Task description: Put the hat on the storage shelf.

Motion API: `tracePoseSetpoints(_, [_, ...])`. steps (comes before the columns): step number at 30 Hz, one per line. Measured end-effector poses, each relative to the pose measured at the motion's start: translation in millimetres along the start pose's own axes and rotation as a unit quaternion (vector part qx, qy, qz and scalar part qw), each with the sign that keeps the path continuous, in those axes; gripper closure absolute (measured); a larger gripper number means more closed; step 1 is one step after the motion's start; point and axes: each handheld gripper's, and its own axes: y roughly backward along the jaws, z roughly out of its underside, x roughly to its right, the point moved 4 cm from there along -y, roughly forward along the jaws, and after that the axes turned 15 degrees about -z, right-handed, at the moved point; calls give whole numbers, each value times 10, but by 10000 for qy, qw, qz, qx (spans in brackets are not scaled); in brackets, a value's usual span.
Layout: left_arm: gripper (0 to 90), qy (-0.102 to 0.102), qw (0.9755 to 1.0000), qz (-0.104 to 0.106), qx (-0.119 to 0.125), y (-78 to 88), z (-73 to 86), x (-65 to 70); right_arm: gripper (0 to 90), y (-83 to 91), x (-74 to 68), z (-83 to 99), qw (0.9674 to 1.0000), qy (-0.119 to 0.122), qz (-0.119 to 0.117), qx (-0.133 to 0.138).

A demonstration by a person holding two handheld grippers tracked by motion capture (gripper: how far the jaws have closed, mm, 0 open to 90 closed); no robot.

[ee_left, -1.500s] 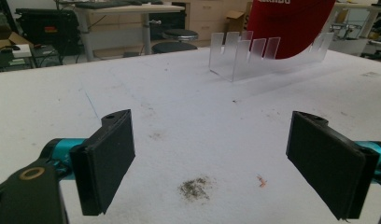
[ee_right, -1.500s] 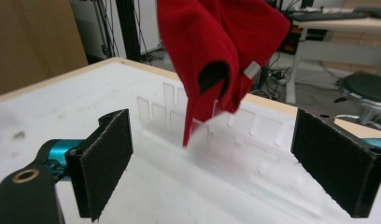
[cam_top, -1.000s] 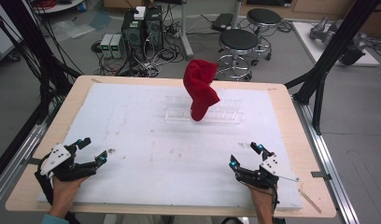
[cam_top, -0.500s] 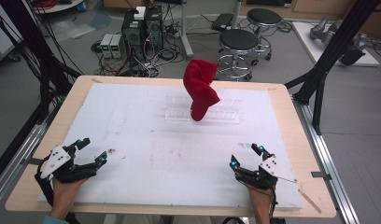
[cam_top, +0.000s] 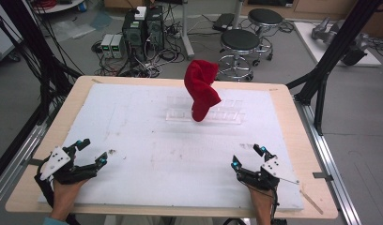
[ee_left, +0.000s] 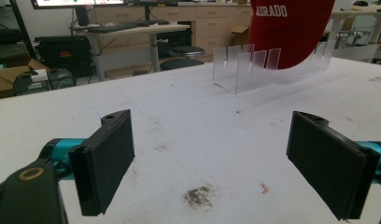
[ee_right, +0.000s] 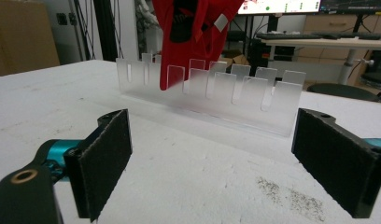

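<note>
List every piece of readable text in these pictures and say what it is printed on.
"LORADO": white letters on the red cap, cut off at the left by a fold, in the left gripper view.
White tag inside the red cap, right gripper view: too small to read.
Monitor screens in the background: text too blurred to read.
Nothing readable on the clear slotted rack or the white table top.

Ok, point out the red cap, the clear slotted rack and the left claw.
red cap [cam_top: 202,89], high view, on its crown.
clear slotted rack [ee_right: 216,95], right gripper view, on a front wall tab.
left claw [cam_top: 92,152], high view, midway between its fingertips.
</note>
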Motion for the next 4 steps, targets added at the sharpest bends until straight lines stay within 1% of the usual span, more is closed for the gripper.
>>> tracePoseSetpoints(2, [154,33,10000,-3,20,1,0,-6,111,5,7,-1,10000,15,51,29])
tracePoseSetpoints(4, [154,88,10000,-14,1,1,0,-19,111,7,14,-1,10000,-53,55,40])
